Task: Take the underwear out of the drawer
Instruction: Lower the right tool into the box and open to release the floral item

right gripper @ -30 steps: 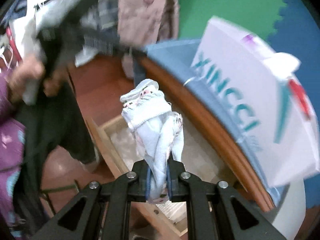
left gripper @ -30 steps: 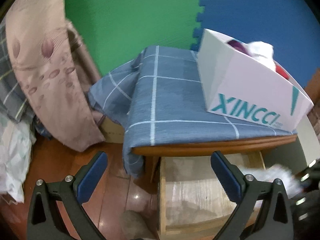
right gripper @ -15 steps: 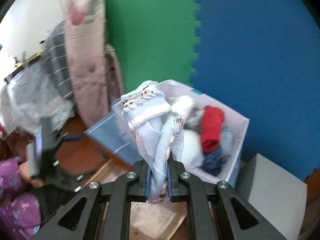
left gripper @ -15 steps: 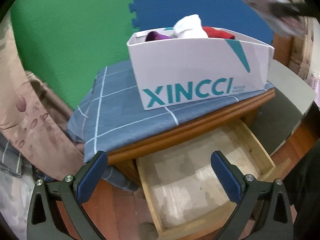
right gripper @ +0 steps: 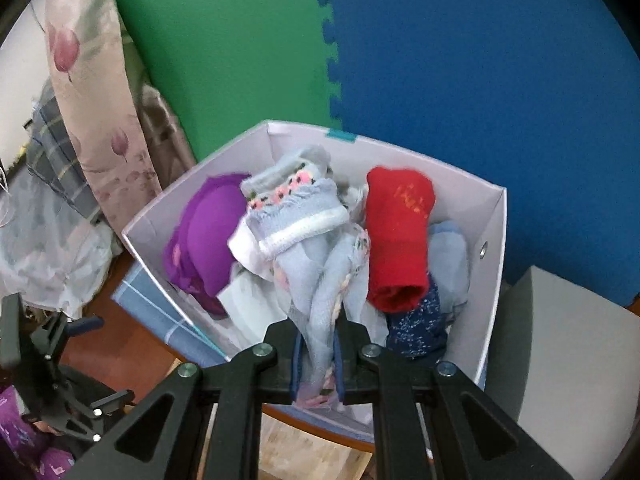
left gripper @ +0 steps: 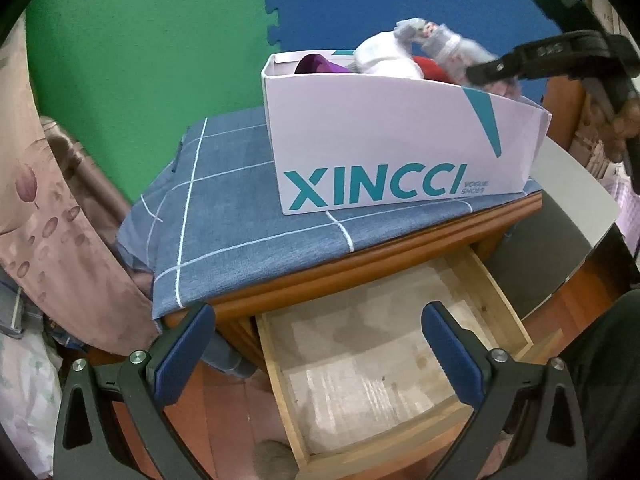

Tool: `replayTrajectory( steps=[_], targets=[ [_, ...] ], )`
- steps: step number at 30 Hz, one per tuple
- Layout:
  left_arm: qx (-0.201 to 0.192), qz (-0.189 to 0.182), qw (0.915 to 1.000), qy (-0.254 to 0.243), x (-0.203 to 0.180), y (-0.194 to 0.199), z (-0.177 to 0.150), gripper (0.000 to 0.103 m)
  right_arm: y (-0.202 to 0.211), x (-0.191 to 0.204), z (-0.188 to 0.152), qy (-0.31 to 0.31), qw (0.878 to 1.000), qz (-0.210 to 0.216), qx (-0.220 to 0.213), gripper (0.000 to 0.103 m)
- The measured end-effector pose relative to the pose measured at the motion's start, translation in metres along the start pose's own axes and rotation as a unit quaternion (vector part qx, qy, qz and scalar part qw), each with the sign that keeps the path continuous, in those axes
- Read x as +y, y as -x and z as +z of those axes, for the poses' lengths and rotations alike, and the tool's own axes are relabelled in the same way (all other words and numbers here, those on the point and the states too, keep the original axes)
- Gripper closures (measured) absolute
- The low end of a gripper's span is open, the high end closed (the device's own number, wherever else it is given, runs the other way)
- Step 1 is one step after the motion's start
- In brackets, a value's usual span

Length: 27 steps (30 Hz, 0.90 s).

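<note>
My right gripper [right gripper: 317,354] is shut on pale blue underwear [right gripper: 316,240] with a white waistband and pink flower trim, held over the white XINCCI shoe box [right gripper: 490,216]. In the left wrist view that same underwear [left gripper: 444,46] hangs above the box [left gripper: 384,152], pinched by the right gripper [left gripper: 474,72]. My left gripper [left gripper: 316,350] is open with nothing between its blue pads, over the open wooden drawer [left gripper: 504,308], whose paper-lined bottom shows no clothing.
The box holds purple [right gripper: 204,236], red [right gripper: 398,236] and dark blue speckled [right gripper: 416,320] garments. It stands on a blue checked cloth [left gripper: 224,216] over the wooden nightstand [left gripper: 360,268]. A flowered curtain [left gripper: 36,200] hangs left; a grey panel [left gripper: 568,196] is right.
My right gripper rose with the underwear from over the drawer to above the box. The left gripper swung round, so drawer and box now sit more centred; its jaws stayed open.
</note>
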<state>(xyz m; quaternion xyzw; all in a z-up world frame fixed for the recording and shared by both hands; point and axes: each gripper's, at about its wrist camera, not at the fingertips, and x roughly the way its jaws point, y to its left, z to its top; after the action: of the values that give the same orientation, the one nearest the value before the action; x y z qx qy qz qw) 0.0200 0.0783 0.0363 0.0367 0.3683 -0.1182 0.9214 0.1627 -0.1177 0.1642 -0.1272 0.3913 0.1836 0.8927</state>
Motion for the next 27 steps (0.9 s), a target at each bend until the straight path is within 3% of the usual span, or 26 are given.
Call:
replayTrajectory(
  steps=[9, 16, 17, 19, 22, 27],
  targets=[
    [-0.011, 0.009, 0.9999, -0.005, -0.002, 0.003, 0.000, 0.001, -0.022, -0.017, -0.011, -0.016, 0.999, -0.036, 0.032, 0.091],
    [-0.030, 0.027, 0.9988, 0.027, 0.007, 0.007, 0.006, 0.001, -0.017, -0.023, -0.016, -0.033, 0.998, -0.045, 0.018, 0.086],
    [-0.032, 0.033, 0.9984, 0.034, 0.009, 0.008, 0.007, 0.001, -0.011, -0.023, -0.018, -0.038, 0.998, -0.045, 0.004, 0.083],
    [-0.032, 0.040, 0.9976, 0.046, 0.013, 0.008, 0.008, 0.001, 0.000, -0.022, -0.023, -0.042, 0.997, -0.057, -0.023, 0.066],
    [-0.036, 0.035, 0.9967, 0.064, 0.019, 0.008, 0.009, 0.001, 0.034, -0.016, -0.041, -0.048, 0.992, -0.044, -0.106, 0.066],
    [-0.039, 0.041, 0.9958, 0.073, 0.019, 0.008, 0.010, 0.001, 0.088, 0.014, -0.094, -0.047, 0.971, 0.000, -0.234, 0.062]
  ],
)
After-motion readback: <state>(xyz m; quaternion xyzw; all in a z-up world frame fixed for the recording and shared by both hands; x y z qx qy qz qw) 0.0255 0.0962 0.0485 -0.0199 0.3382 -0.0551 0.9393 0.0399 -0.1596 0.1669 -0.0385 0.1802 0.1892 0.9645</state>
